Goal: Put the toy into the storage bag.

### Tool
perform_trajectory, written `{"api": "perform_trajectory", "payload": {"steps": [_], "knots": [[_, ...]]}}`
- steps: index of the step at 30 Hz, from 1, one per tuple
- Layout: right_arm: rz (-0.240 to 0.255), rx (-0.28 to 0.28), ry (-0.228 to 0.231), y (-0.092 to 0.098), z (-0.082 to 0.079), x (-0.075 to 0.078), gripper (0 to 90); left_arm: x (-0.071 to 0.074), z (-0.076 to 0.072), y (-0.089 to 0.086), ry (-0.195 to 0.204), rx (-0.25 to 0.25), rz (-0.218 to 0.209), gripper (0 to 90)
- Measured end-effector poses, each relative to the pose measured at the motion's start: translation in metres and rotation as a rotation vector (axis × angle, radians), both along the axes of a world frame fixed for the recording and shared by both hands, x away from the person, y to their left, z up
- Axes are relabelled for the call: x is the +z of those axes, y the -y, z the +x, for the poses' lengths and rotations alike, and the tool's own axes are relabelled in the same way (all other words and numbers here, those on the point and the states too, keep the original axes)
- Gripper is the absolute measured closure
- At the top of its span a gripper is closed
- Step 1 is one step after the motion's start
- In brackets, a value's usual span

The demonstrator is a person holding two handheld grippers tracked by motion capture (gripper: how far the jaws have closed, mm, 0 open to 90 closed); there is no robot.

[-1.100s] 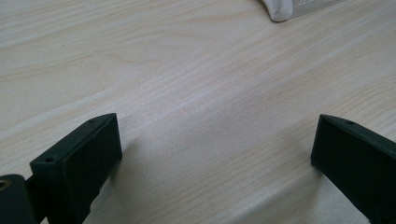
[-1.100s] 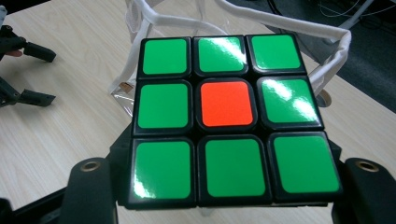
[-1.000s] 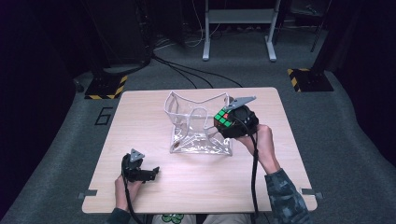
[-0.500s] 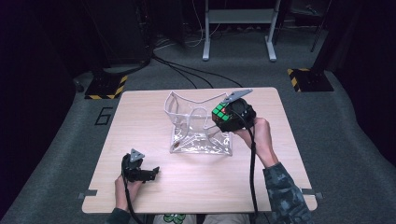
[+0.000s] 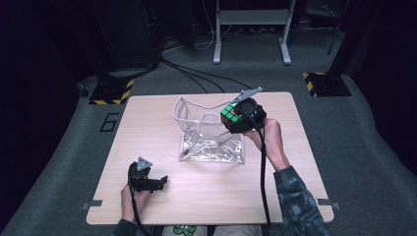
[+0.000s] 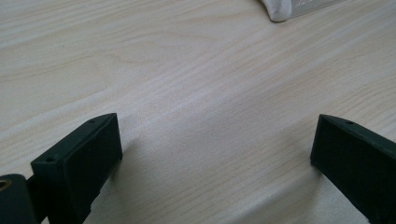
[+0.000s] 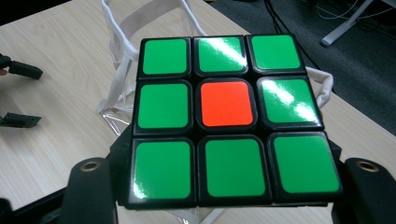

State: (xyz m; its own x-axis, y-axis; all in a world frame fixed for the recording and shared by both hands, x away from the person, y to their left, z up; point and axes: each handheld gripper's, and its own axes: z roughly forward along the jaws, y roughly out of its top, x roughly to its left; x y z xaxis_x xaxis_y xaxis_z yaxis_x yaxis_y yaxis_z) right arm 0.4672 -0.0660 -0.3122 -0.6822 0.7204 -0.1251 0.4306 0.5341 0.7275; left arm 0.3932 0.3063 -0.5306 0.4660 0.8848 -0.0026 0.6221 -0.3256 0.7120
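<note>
A light wooden table (image 5: 147, 128) stands on grey carpet (image 5: 359, 142) in a dim room. Two yellow-and-black striped floor plates (image 5: 112, 92) lie beyond its far corners (one to each side). Black cables (image 5: 196, 78) run across the floor toward a grey metal stand (image 5: 251, 19). Dark equipment, possibly cabinets, fills the shadowed back.

Floor mark: you've got a dark "6" (image 5: 108, 122) on the grey carpet, just left of the table's (image 5: 147, 128) far-left corner; could be a "G", the high view is small there.
Hazard stripes: yellow-black striped plates (image 5: 112, 91) on the floor at left and right behind the table, no wording on them.
Puzzle cube (image 7: 229, 121): you get plain stickers, green around one red centre, no print.
Clear bag (image 5: 209, 132): nothing readable.
</note>
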Motion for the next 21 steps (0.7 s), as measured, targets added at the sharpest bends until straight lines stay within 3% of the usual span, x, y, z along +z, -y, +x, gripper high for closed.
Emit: {"api": "perform_trajectory", "payload": {"steps": [6, 21], "knots": [[-0.009, 0.008, 0.010, -0.004, 0.006, 0.002, 32.9, 0.000, 0.000, 0.000, 0.003, 0.004, -0.006, 2.1], [-0.010, 0.013, -0.030, -0.014, 0.029, -0.006, 32.9, 0.000, 0.000, 0.000, 0.003, 0.002, -0.004, 2.3]]}}
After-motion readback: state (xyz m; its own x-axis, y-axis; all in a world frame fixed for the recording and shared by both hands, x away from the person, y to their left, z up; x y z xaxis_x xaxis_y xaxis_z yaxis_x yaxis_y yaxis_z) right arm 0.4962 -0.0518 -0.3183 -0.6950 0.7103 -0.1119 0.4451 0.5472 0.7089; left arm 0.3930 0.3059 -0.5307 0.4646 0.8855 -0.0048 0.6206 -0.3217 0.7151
